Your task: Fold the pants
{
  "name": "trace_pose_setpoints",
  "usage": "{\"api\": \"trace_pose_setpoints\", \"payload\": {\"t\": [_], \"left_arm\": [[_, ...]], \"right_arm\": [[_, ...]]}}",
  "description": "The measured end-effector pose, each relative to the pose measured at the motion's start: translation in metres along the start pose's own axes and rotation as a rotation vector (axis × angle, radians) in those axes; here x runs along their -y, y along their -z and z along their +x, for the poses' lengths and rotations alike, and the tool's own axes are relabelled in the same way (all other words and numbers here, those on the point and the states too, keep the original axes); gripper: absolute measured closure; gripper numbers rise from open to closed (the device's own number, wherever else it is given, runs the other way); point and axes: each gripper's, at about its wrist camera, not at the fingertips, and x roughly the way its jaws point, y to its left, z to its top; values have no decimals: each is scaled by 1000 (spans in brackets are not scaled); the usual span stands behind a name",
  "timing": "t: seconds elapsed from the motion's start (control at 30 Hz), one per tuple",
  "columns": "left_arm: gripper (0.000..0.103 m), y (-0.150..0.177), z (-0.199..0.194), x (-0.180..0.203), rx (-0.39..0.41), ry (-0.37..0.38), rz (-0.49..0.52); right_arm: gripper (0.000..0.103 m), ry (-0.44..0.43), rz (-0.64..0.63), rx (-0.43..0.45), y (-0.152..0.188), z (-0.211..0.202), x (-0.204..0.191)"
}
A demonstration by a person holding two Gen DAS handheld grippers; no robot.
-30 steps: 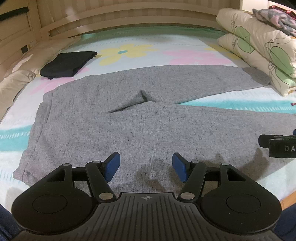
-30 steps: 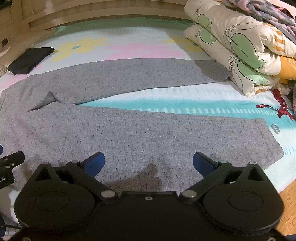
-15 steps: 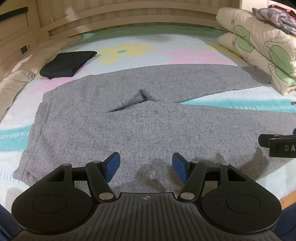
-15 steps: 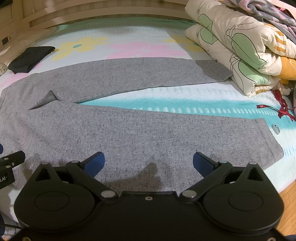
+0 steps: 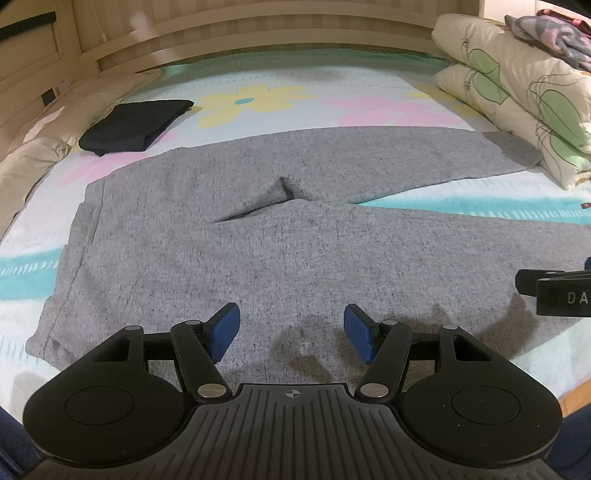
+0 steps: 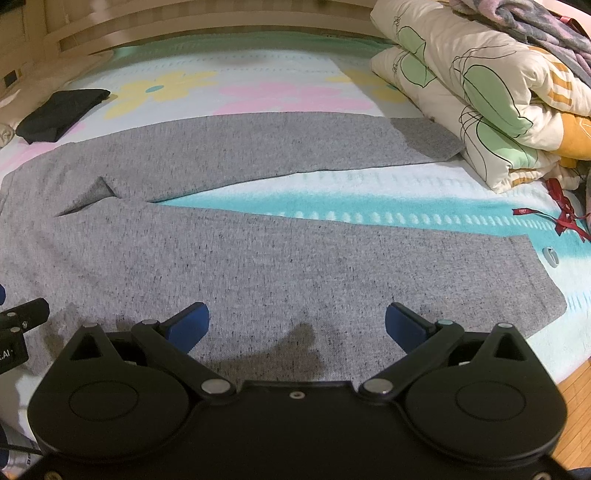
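A bed (image 6: 424, 206) fills the room, its sheet printed with yellow and pink flowers and teal bands. A pale slatted headboard (image 5: 258, 33) runs along the bed's far side. Wooden floor (image 6: 576, 398) shows beside the bed's near right corner. Warm indoor light falls evenly.

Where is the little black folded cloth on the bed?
The black folded cloth lies at the far left in both wrist views, on the flowered sheet just past the gray pants' waistband end, beside the cream bedding.
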Motion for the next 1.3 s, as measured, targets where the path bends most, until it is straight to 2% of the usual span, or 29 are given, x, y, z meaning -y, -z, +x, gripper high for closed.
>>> {"api": "trace_pose_setpoints", "payload": {"t": [0.47, 0.67, 0.8, 0.87, 0.93, 1.03, 1.13, 1.3], "left_arm": [[42, 2, 3, 0, 17, 3, -20], [42, 5, -3, -3, 96, 6, -38], [42, 4, -10, -7, 24, 0, -44], [42, -1, -18, -11, 23, -1, -62], [42, -4, -25, -11, 46, -3, -40], [42, -8, -29, -7, 86, -35, 14], [42, -9, -26, -6, 115, -59, 55], [42, -20, -22, -10, 146, -47, 74]], "right_arm": [[1, 17, -22, -14, -1, 4, -4], [1, 12, -45, -12, -5, 5, -11], [1, 40, -49, -55, -9, 10, -17], [1, 82, -70, -84, -11, 14, -21], [1, 114, -110, -104, -13, 16, -25], [2, 99, -143, -88, -14, 14, -29], [2, 81, -120, -64, -15, 11, -28], [3, 62, -57, -62, -18, 12, -20]]}}
